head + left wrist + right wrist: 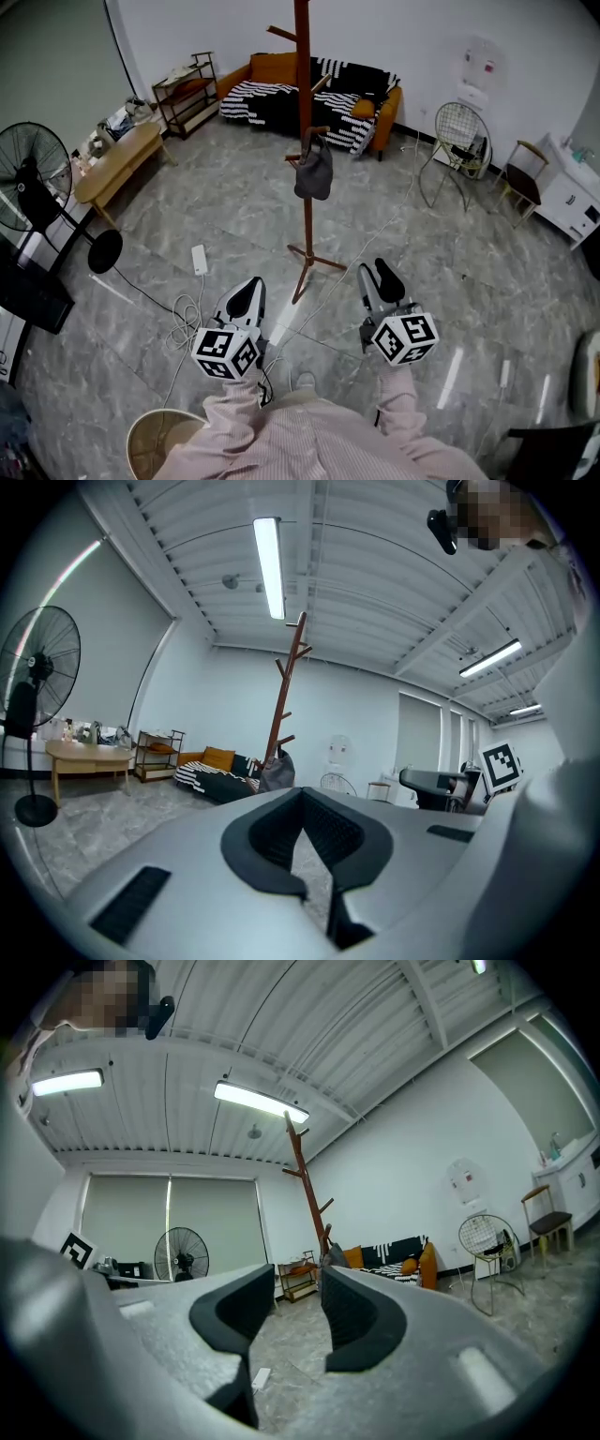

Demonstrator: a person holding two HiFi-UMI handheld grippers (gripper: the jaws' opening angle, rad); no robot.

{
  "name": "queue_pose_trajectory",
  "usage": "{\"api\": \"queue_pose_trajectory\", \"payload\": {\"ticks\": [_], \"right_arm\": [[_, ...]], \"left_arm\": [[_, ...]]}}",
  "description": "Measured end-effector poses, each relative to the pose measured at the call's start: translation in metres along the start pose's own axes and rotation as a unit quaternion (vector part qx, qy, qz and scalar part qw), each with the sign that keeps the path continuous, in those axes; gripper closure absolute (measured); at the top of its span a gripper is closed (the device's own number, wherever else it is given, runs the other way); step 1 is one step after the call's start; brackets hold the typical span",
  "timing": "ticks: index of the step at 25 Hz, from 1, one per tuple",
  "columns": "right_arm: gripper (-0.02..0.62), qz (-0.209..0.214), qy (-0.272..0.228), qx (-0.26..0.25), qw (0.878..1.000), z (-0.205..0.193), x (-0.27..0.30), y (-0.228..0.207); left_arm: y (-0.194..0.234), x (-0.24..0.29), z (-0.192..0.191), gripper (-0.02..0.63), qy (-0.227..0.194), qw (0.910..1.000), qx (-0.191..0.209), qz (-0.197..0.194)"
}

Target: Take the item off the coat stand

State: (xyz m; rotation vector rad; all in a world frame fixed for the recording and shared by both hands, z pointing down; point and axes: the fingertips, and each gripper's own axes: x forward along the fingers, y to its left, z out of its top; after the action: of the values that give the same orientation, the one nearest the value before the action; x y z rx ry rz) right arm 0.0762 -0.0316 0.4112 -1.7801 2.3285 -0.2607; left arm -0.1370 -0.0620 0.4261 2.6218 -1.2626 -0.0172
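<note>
Head view: the wooden coat stand (302, 141) rises mid-room on a tripod foot, and a grey bag (313, 173) hangs from a peg partway up it. The left gripper (251, 289) and right gripper (375, 272) are held level, well short of the stand, each carrying a cube of black-and-white square markers. White cables (183, 314) and a white power strip (199, 260) lie on the marble floor between the person and the stand. Behind it stands an orange sofa (281, 67) with a striped throw, a wire chair (459, 131) to the right, and a wooden table (117, 159) and a pedestal fan (33, 178) to the left. A white wall unit (478, 66) bears a red mark too small to read.

Left gripper view: the pads meet at their tips with nothing between them. The stand and bag (277, 771) are ahead, slightly left of the jaws, with the sofa behind.

Right gripper view: the jaws stand apart and empty. The bag (333, 1255) shows in the gap just above the right pad, far beyond it
</note>
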Motion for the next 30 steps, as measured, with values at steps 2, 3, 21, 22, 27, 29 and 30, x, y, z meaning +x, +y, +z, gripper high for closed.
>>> {"api": "queue_pose_trajectory", "payload": {"ticks": [2,3,21,22,27,29,30], "right_arm": [[0.444,0.000,0.004,0.002,1.000,-0.001,0.015,-0.006],[0.441,0.000,0.004,0.002,1.000,-0.002,0.021,-0.009],[0.400,-0.006,0.006,0.011,1.000,0.000,0.092,-0.051],[0.399,-0.005,0.008,0.012,1.000,-0.002,0.098,-0.054],[0.399,0.008,0.016,0.018,1.000,-0.007,0.135,-0.069],[0.400,0.017,0.019,0.018,1.000,-0.004,0.152,-0.076],[0.400,0.022,0.021,0.017,0.999,-0.002,0.161,-0.080]], "left_arm": [[0.008,0.015,0.002,0.604,0.001,1.0000,-0.003,-0.001],[0.011,0.022,0.003,0.604,0.001,1.0000,-0.003,-0.002],[0.035,0.098,0.005,0.604,0.014,0.9997,-0.009,-0.020],[0.038,0.102,0.003,0.604,0.016,0.9997,-0.012,-0.017],[0.060,0.129,0.004,0.604,0.014,0.9997,-0.020,0.001],[0.065,0.145,0.008,0.604,0.012,0.9997,-0.023,0.006],[0.067,0.153,0.010,0.604,0.010,0.9996,-0.023,0.007]]}}
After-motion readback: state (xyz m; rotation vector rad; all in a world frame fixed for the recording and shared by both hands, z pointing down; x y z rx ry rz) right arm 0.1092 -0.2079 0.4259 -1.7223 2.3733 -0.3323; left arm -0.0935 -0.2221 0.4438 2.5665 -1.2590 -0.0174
